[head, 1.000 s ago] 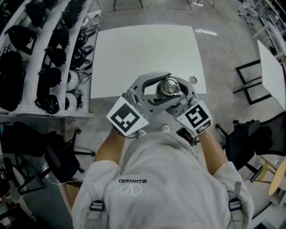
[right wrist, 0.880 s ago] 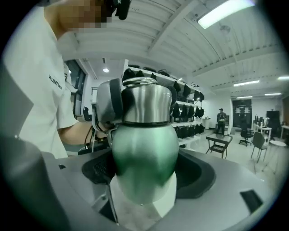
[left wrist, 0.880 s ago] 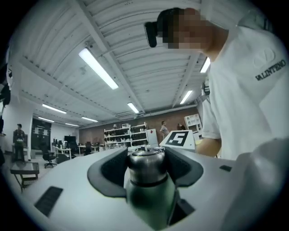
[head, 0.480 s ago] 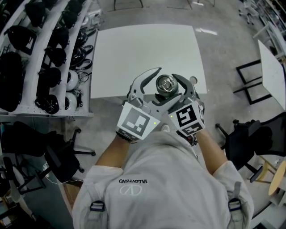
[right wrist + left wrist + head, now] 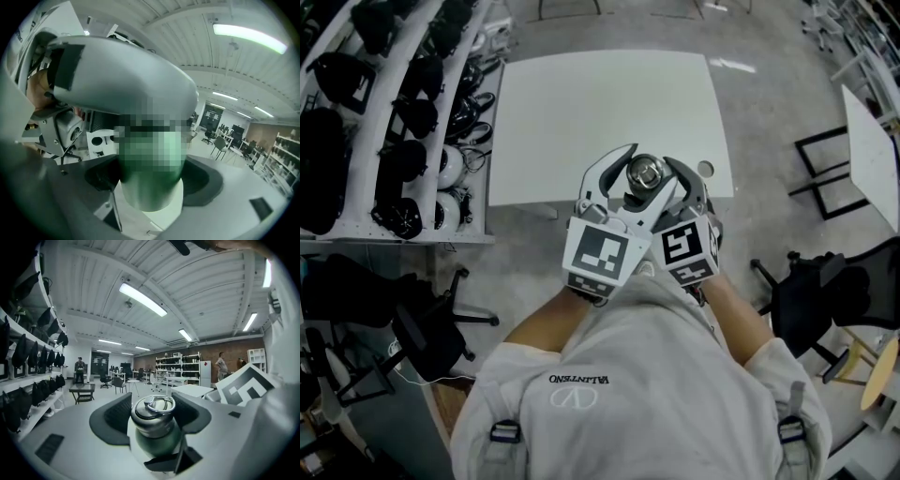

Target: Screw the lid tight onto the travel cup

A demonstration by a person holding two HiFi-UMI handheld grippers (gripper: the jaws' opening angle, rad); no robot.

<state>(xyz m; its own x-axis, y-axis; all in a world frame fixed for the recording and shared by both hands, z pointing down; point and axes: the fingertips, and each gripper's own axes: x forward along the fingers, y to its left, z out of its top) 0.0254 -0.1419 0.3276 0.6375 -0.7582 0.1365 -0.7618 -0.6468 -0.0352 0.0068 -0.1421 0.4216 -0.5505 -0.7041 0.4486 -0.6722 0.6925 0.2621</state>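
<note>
While your right tool (image 5: 150,180) clamps the travel cup (image 5: 150,200) above the bench (image 5: 581,103) edge, keep your left tool (image 5: 152,414), its jaws just closed back onto the lid (image 5: 645,172), square and twist firmly.

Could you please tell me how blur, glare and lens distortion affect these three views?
Head view: sharp, evenly lit, edges bowed, glint on the lid. Left gripper view: strong fisheye, dark corners, ceiling light glaring, lid crisp. Right gripper view: mosaic patch over the travel cup, foreground soft.
</note>
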